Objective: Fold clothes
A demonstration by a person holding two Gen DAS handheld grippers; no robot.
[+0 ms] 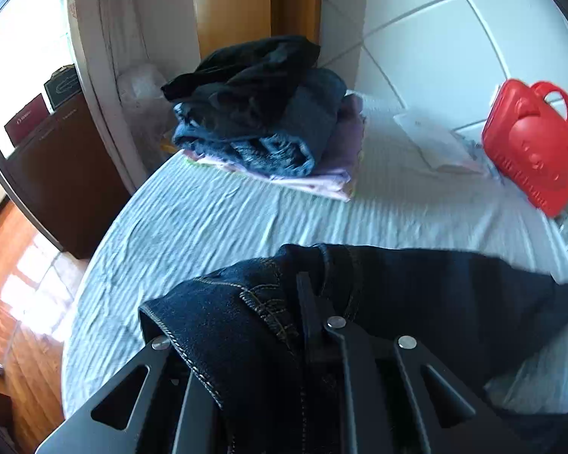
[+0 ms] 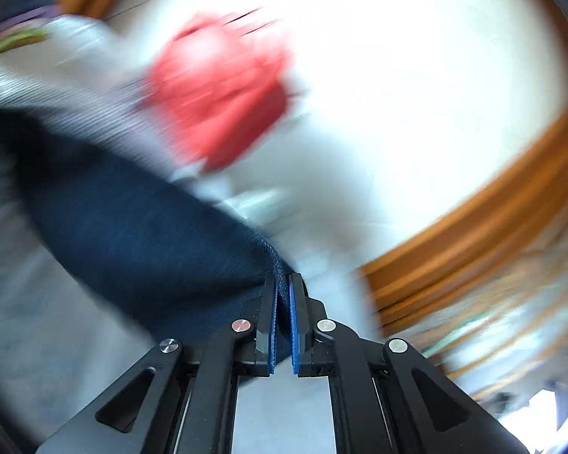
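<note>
The left gripper (image 1: 303,302) is clamped on a pair of dark jeans (image 1: 416,295) – the denim bunches over and around its fingers, stitched seams showing, and only a narrow gap is left between the jaws, filled with cloth. The jeans stretch away to the right above a bed covered in a pale striped sheet (image 1: 208,227).

The right gripper (image 2: 283,291) has its blue pads (image 2: 272,325) pinched together on a hem edge of the jeans (image 2: 140,234), with the fabric trailing off to the left (this view is heavily blurred, so finer detail is lost).

At the far side of the bed sits a pile of folded clothes (image 1: 261,121): dark items on top, blue denim under them, pale pink and purple pieces at the bottom. To the right of the pile lies a flat white packet (image 1: 431,140), and just beyond it stands a red plastic case (image 1: 534,143) with a handle – it shows as a red smear (image 2: 223,90) in the right wrist view. A wooden frame (image 2: 473,234) curves along the white wall.
</note>
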